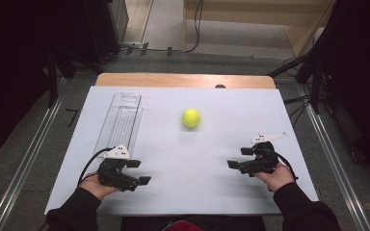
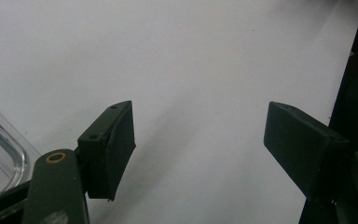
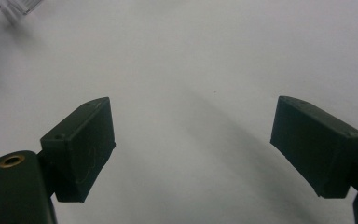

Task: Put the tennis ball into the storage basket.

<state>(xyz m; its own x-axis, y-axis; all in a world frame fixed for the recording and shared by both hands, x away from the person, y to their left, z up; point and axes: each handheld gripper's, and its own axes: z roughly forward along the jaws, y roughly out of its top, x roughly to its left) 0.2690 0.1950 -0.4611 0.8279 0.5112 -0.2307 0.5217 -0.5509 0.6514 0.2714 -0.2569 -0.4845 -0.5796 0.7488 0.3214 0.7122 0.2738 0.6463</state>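
While the yellow ball (image 1: 191, 117) sits alone in the middle of the white table (image 1: 188, 192), well away from both grippers, the left gripper (image 1: 139, 172) rests near the clear tray (image 1: 120, 120), jaws wide; the right gripper (image 1: 239, 158) has wide, empty jaws too.

Bare white board (image 1: 212, 144) around ball (image 1: 191, 117)

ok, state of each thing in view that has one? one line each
left hand-held gripper: open, holds nothing, low over the table
right hand-held gripper: open, holds nothing
tennis ball: loose on the white table, untouched
clear tray: lying flat, looks empty
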